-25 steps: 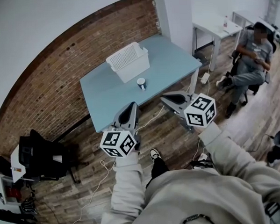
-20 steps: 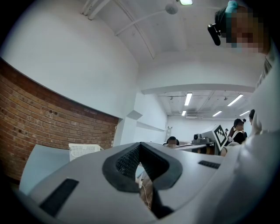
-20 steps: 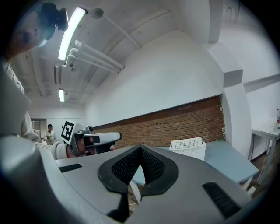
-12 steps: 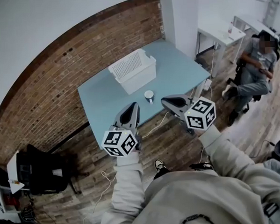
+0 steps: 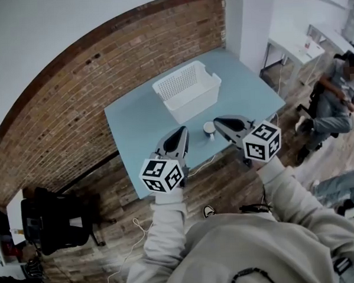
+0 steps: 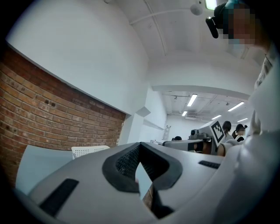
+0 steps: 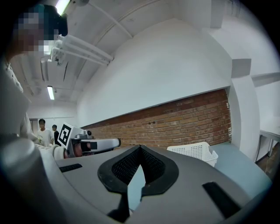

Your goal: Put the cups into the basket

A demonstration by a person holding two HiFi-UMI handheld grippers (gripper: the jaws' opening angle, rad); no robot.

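Note:
A white slotted basket (image 5: 187, 90) stands on the pale blue table (image 5: 135, 128), towards its back. One small white cup (image 5: 209, 128) with a dark band stands upright near the table's front edge. My left gripper (image 5: 182, 129) is held in the air left of the cup, jaws shut and empty. My right gripper (image 5: 217, 120) hovers just right of the cup, also shut with nothing in it. The basket (image 6: 89, 151) shows beyond the closed left jaws in the left gripper view. In the right gripper view the basket (image 7: 197, 151) lies to the right.
A brick wall (image 5: 74, 96) runs behind the table and a white pillar (image 5: 247, 16) stands at its far right corner. A seated person (image 5: 334, 100) and a white desk (image 5: 296, 46) are at the right. Black equipment (image 5: 57, 218) sits on the wooden floor at the left, with cables under the table.
The table, basket and cup have come closer and lower in the head view. Both grippers now reach over the table's front edge with the cup between their tips. Both stay shut.

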